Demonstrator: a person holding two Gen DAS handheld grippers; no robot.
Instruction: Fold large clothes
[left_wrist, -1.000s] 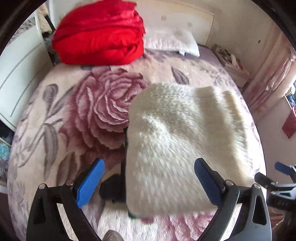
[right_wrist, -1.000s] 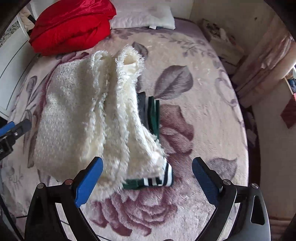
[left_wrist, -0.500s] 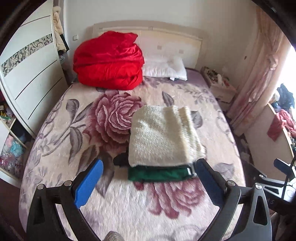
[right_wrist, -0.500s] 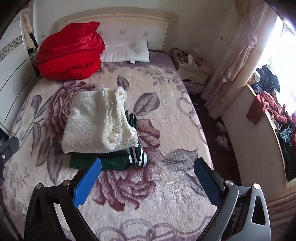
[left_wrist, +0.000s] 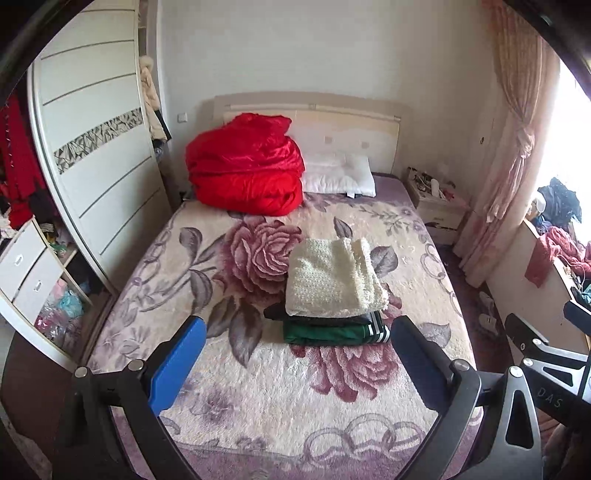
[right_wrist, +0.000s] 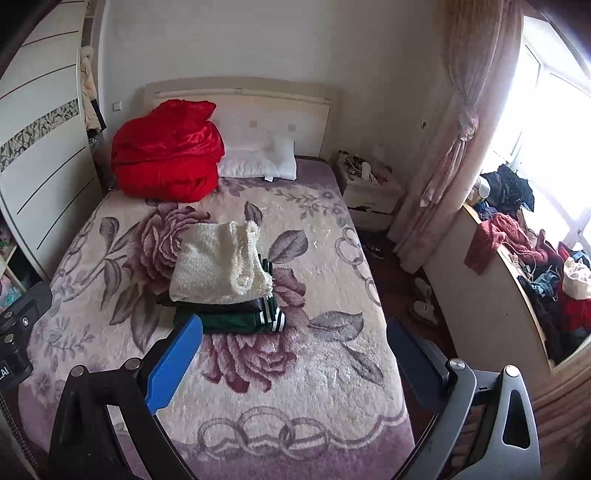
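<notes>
- My left gripper (left_wrist: 295, 365) and right gripper (right_wrist: 291, 365): jaws wide, holding nothing.
- Folded cream sweater (left_wrist: 332, 280) tops the dark and green garments (left_wrist: 332, 331), mid-bed (left_wrist: 258, 387).

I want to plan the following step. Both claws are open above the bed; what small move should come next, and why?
Probably turn toward the unfolded clothes heaped by the window. The white sweater already lies folded on the stack, and left claw and right claw hold nothing.
</notes>
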